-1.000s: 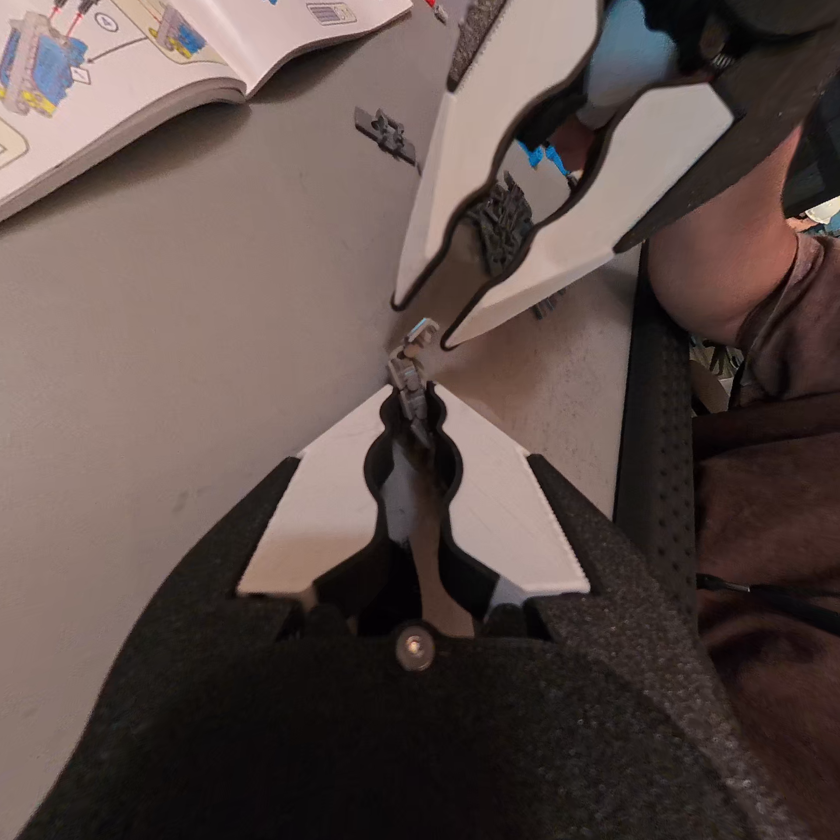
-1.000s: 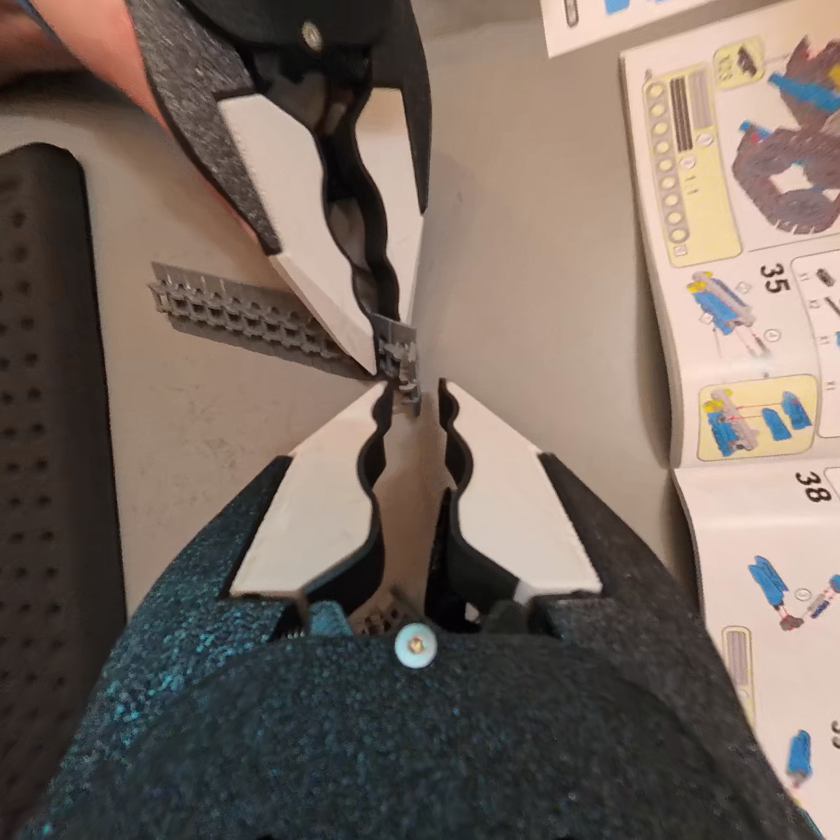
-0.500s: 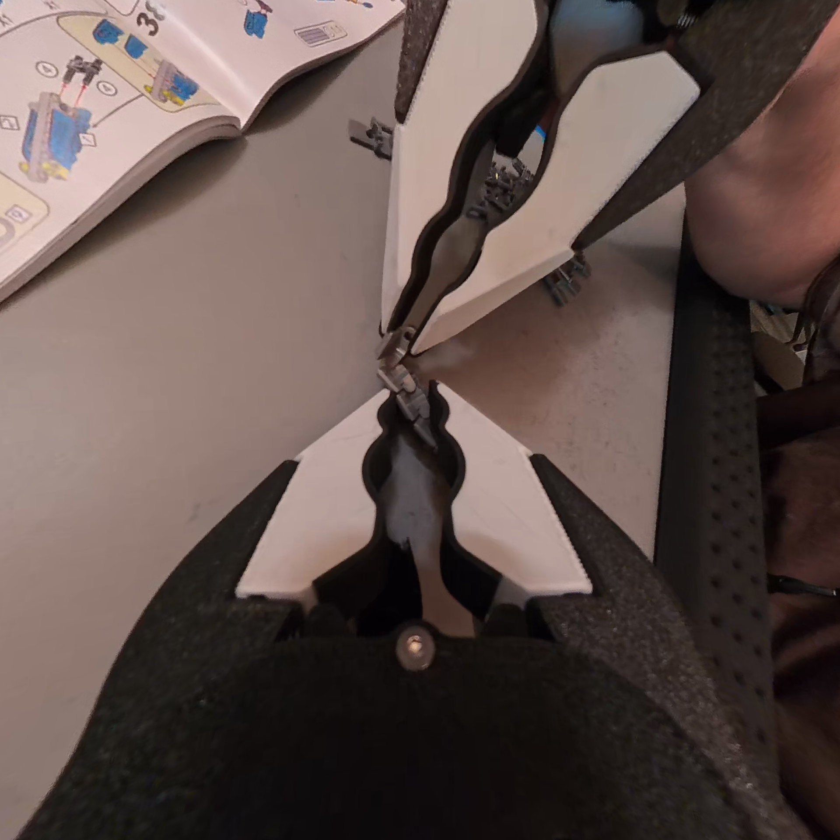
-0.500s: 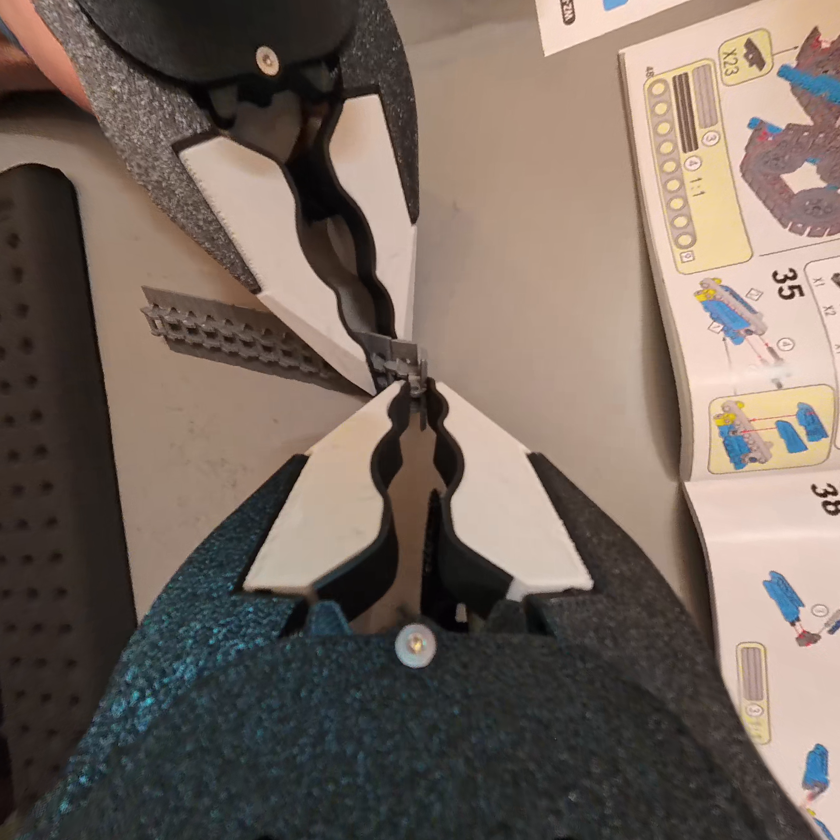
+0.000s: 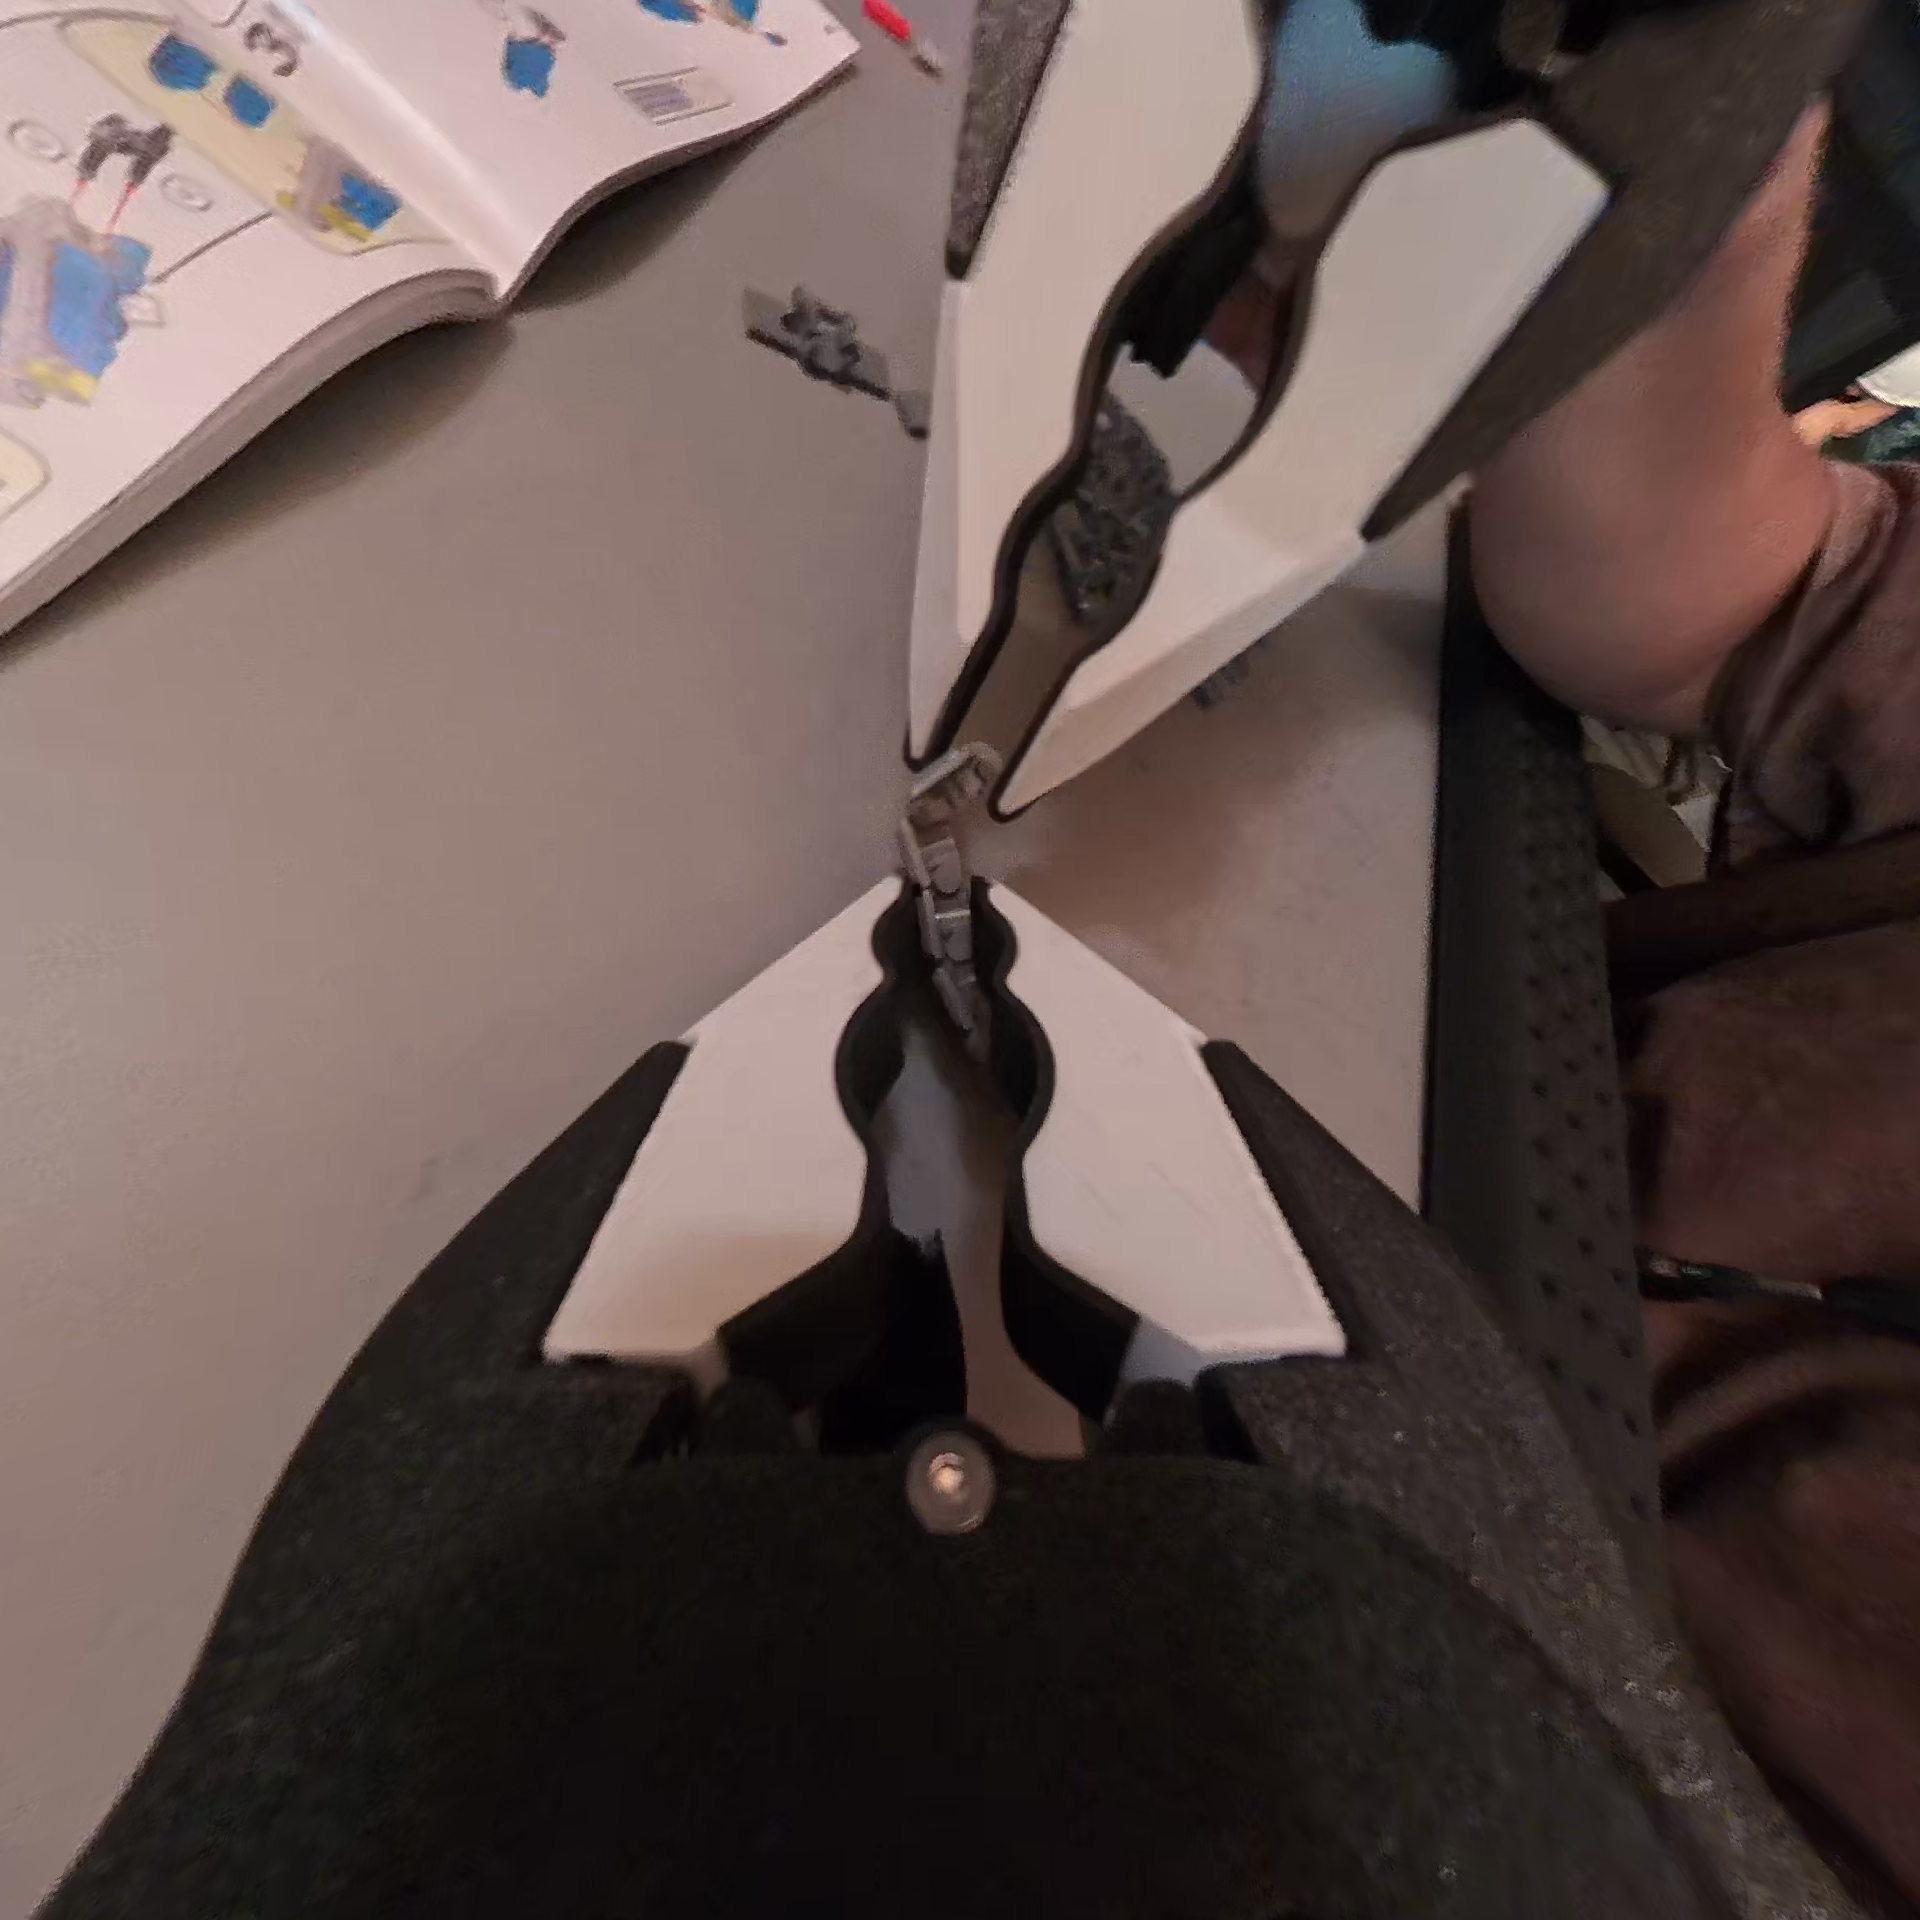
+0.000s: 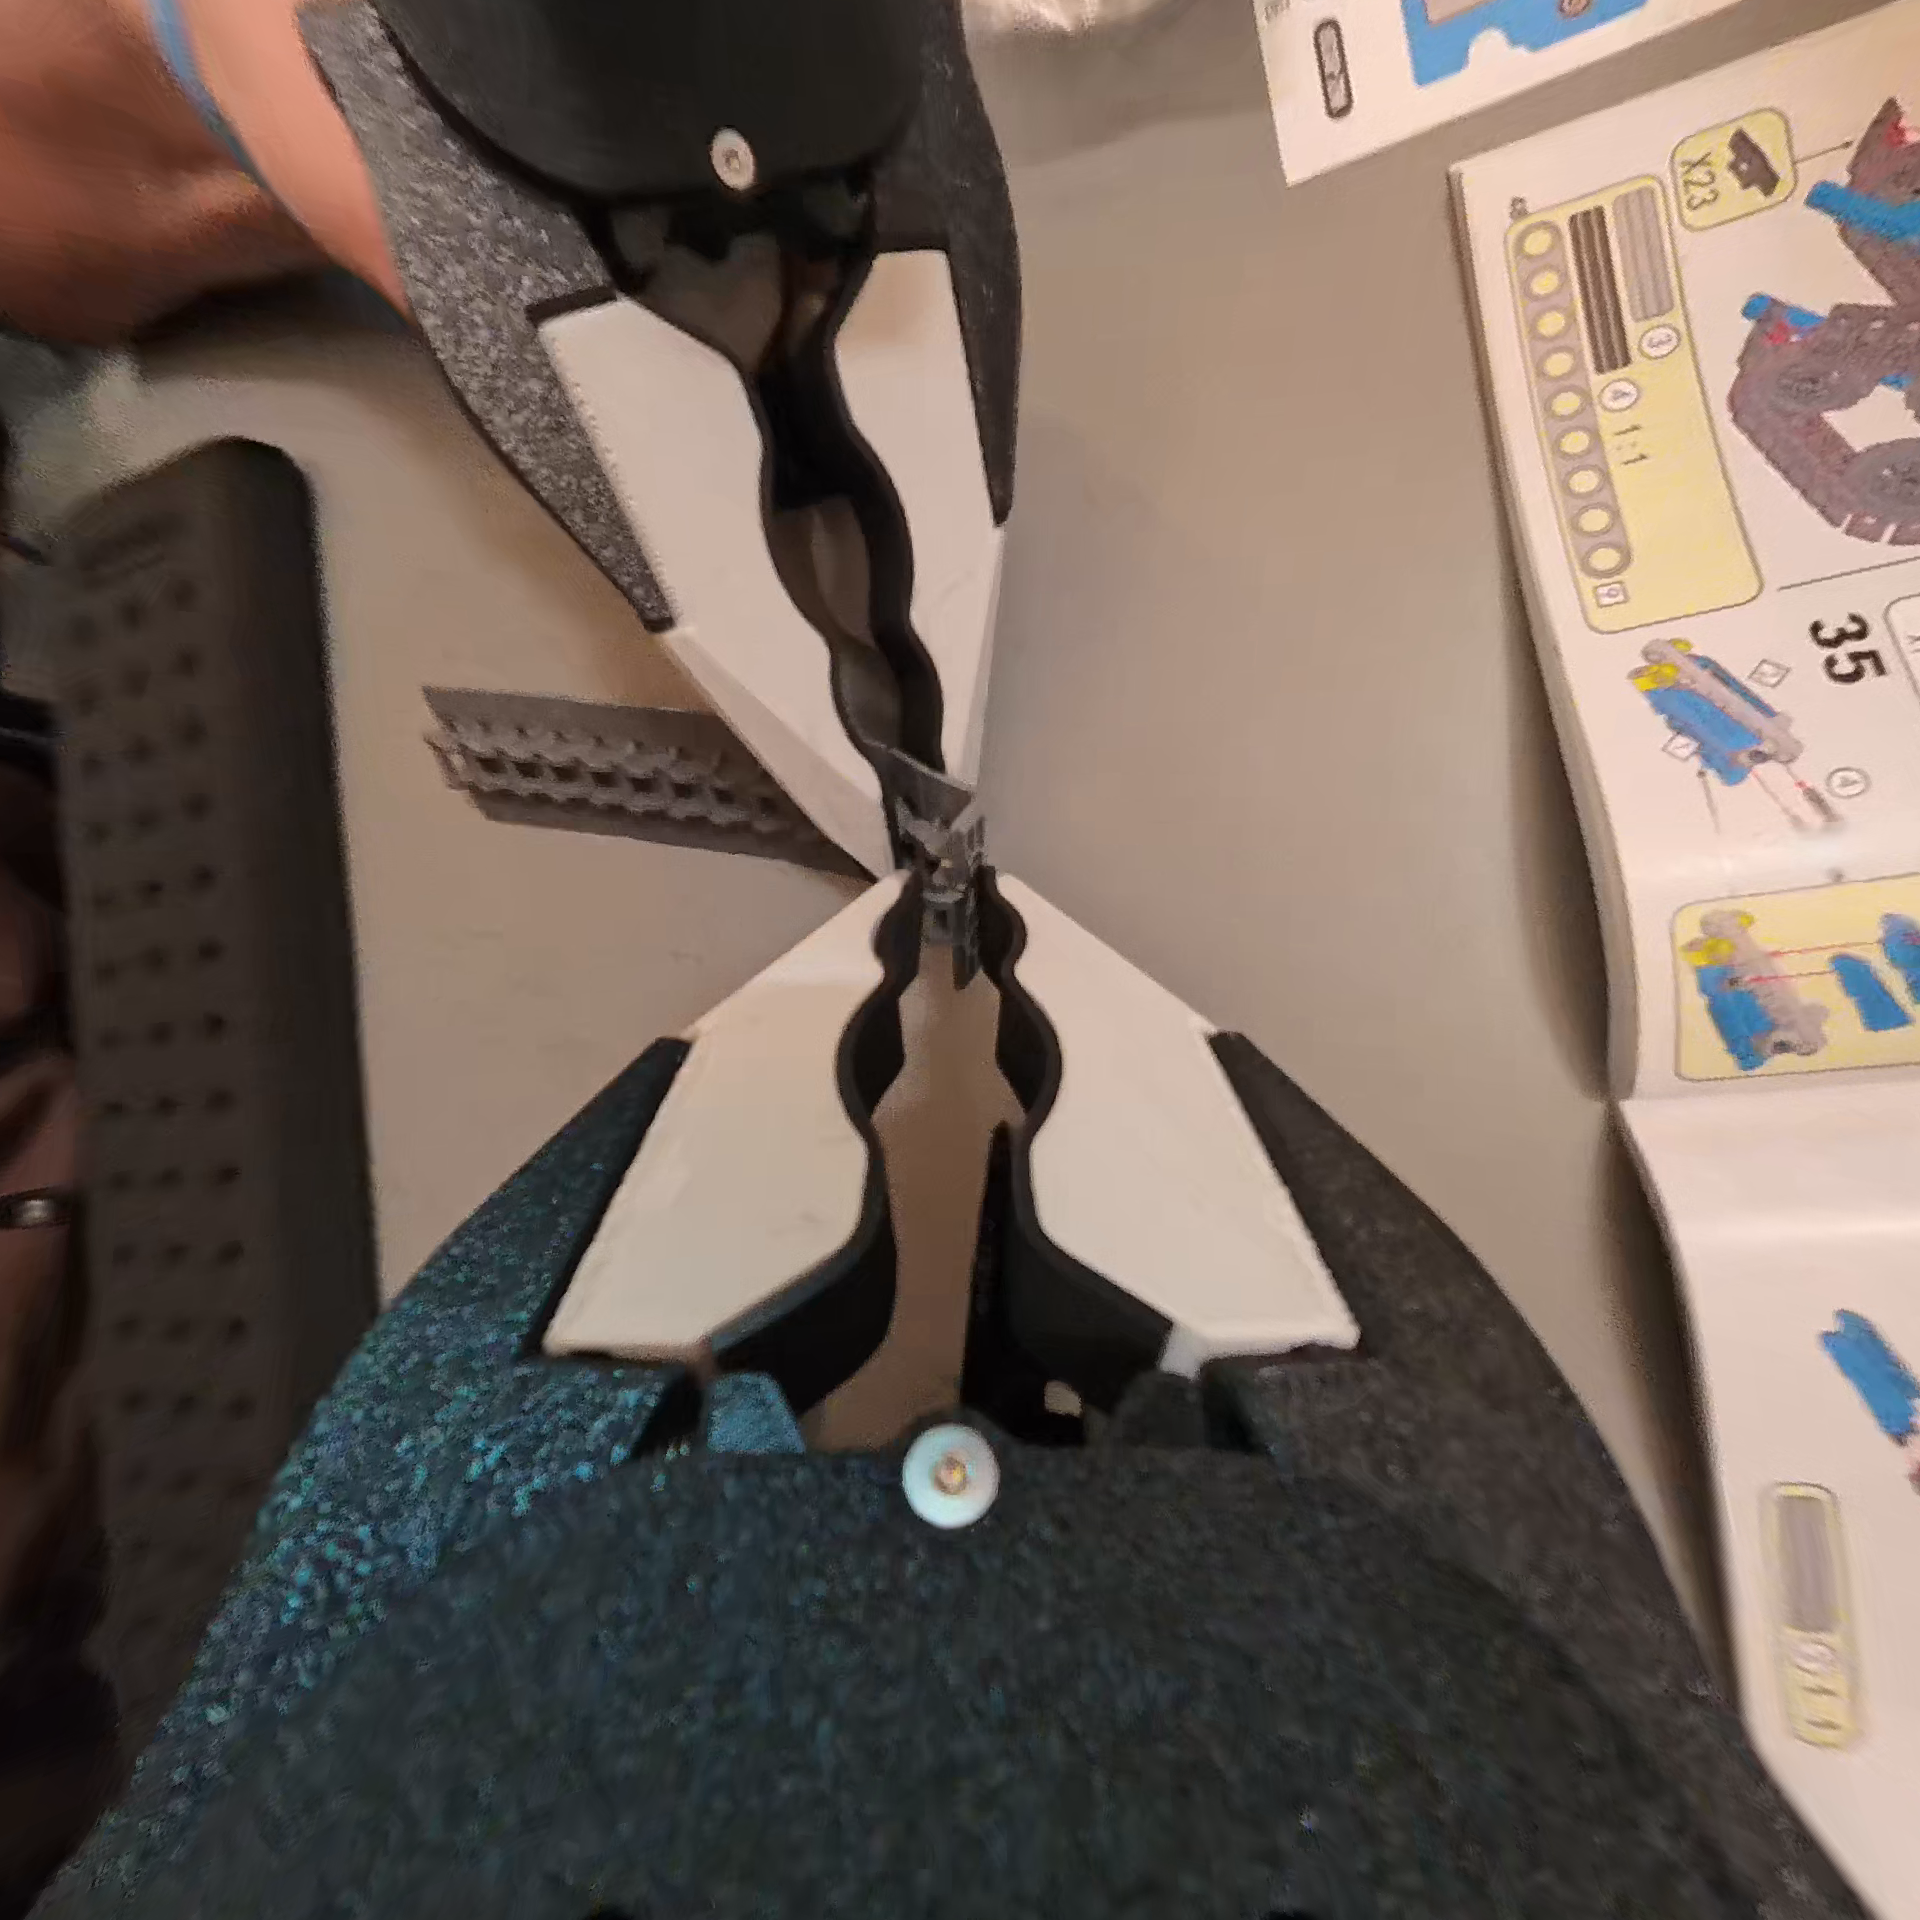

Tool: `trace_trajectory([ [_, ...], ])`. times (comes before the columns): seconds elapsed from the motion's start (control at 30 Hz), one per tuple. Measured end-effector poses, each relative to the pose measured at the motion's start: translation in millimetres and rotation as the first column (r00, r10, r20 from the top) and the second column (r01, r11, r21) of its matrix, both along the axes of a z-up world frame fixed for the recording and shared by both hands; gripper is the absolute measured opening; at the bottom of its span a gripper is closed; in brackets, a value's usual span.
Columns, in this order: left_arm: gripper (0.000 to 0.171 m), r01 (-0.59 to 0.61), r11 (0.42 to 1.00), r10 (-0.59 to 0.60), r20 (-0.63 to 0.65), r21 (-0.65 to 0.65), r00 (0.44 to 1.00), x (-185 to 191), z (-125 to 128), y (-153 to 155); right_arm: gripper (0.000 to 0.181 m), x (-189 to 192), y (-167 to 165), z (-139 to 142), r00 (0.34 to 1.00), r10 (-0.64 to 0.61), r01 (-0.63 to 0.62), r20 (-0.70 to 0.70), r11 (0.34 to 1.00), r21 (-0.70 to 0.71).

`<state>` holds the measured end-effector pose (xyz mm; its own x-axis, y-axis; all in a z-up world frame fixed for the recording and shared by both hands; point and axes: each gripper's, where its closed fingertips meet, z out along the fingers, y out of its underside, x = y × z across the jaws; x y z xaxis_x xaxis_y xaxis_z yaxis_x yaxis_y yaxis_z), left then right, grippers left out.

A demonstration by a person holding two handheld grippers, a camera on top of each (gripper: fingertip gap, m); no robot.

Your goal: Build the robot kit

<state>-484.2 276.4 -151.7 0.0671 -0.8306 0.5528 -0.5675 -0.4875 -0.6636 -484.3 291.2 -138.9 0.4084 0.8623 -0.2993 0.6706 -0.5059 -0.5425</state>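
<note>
My left claw (image 5: 940, 883): white tapered fingers (image 5: 769, 1174) with wavy black inner edges, black grainy shell, one silver screw (image 5: 948, 1477). Right claw (image 6: 951, 894): same build, teal-speckled shell.

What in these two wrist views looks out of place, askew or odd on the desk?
Little stands out. The short grey link chain pinched between the left gripper and right gripper kinks sideways at its middle joint rather than running straight. A longer grey track strip lies slanted on the desk. Nothing looks spilled or broken.
</note>
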Motion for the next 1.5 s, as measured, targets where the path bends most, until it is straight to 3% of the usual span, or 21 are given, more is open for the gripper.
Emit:
trace_trajectory([
  [0.17,0.009,0.146,0.986,-0.149,0.036,0.079,0.988,-4,6,-22,0.011,-4,-21,7,0.985,0.015,-0.025,-0.169,0.998,-0.054],
  [0.3,0.009,0.208,0.976,-0.212,0.058,0.063,0.976,-5,10,-35,0.009,0,-38,15,0.943,-0.031,0.009,-0.331,0.998,-0.069],
  [0.43,0.008,0.235,0.970,-0.237,0.027,0.054,0.971,-4,5,-44,0.000,19,-39,4,0.966,-0.085,0.104,-0.245,0.992,0.065],
  [0.6,0.008,0.170,0.985,-0.170,-0.011,0.041,0.985,0,-2,-35,0.029,10,-58,17,0.951,-0.065,0.078,-0.304,0.996,0.032],
  [0.7,0.008,0.145,0.989,-0.145,0.001,0.040,0.989,2,0,-32,0.036,3,-51,9,0.971,-0.081,0.109,-0.226,0.988,0.110],
  [0.8,0.008,0.134,0.991,-0.134,0.009,0.025,0.991,3,1,-31,0.019,6,-42,-3,0.986,-0.103,0.127,-0.128,0.973,0.194],
  [0.87,0.008,0.154,0.988,-0.155,0.032,0.033,0.987,2,5,-34,0.009,8,-39,3,0.982,-0.099,0.134,-0.163,0.966,0.222],
  [1.1,0.008,0.249,0.953,-0.264,0.070,0.174,0.962,-3,13,-46,0.009,3,-51,11,0.897,-0.155,0.102,-0.415,0.984,-0.145],
  [1.23,0.008,0.367,0.917,-0.390,0.156,0.158,0.907,-9,27,-70,0.009,-3,-75,26,0.839,-0.102,-0.065,-0.535,0.957,-0.284],
  [1.37,0.008,0.448,0.880,-0.475,0.262,0.157,0.840,-14,47,-92,0.009,-10,-97,48,0.744,-0.110,-0.244,-0.660,0.874,-0.421],
  [1.5,0.008,0.412,0.904,-0.427,0.196,0.114,0.883,-12,35,-81,0.008,-9,-87,35,0.809,-0.094,-0.133,-0.580,0.932,-0.336],
])
